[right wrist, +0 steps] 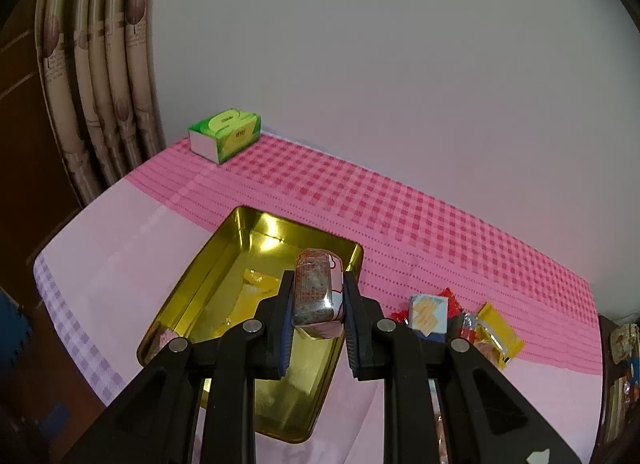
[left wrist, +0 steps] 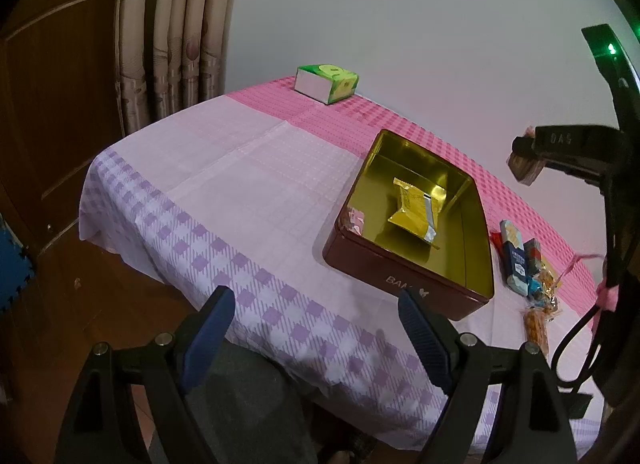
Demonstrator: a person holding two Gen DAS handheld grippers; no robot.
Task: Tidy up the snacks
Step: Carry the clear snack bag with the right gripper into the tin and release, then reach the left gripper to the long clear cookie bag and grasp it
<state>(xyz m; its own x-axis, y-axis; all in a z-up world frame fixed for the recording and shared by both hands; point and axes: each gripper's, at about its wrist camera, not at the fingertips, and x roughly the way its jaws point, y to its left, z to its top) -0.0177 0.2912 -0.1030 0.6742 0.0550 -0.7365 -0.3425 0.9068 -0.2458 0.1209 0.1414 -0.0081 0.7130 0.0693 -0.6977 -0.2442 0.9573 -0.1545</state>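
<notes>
My right claw (right wrist: 317, 306) squeezes a snack (right wrist: 317, 288) above the tin (right wrist: 224, 242); it could slip and miss. My left claw (left wrist: 316, 338) is apart.

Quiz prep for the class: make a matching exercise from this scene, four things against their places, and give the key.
Things:
1. gold packet
2. wrapped snack
3. green box
4. left gripper

Places or states:
A. far corner of the table, by the curtain
B. clamped in the right gripper, above the tin
C. lying on the floor of the tin
D. open and empty, at the table's near edge

Pairs: 1-C, 2-B, 3-A, 4-D
</notes>
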